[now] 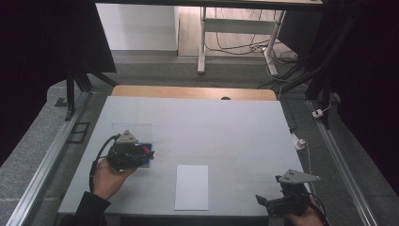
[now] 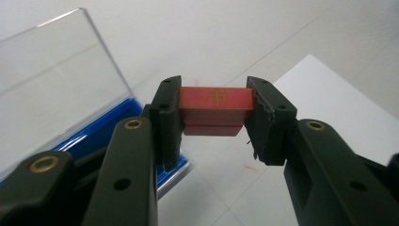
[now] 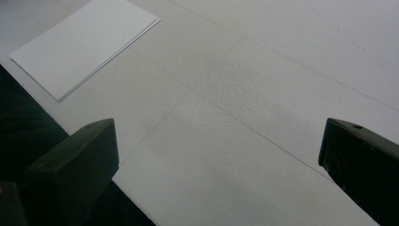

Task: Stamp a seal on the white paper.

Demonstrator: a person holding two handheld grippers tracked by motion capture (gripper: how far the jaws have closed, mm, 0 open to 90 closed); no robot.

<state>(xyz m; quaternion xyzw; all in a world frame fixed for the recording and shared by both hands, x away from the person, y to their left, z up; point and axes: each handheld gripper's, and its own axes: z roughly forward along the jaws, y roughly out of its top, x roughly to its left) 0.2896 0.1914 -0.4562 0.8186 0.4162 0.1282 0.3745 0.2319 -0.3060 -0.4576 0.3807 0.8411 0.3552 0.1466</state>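
red block, clamped level between jaws, above table

Count on the white table: 1 red rectangular block; 1 blue case with 1 clear hinged lid; 1 thin stack of white paper sheets, sheet number not resolvable. Handheld grippers: 2, i.e. 1 left gripper and 1 right gripper, each with 2 black jaws.
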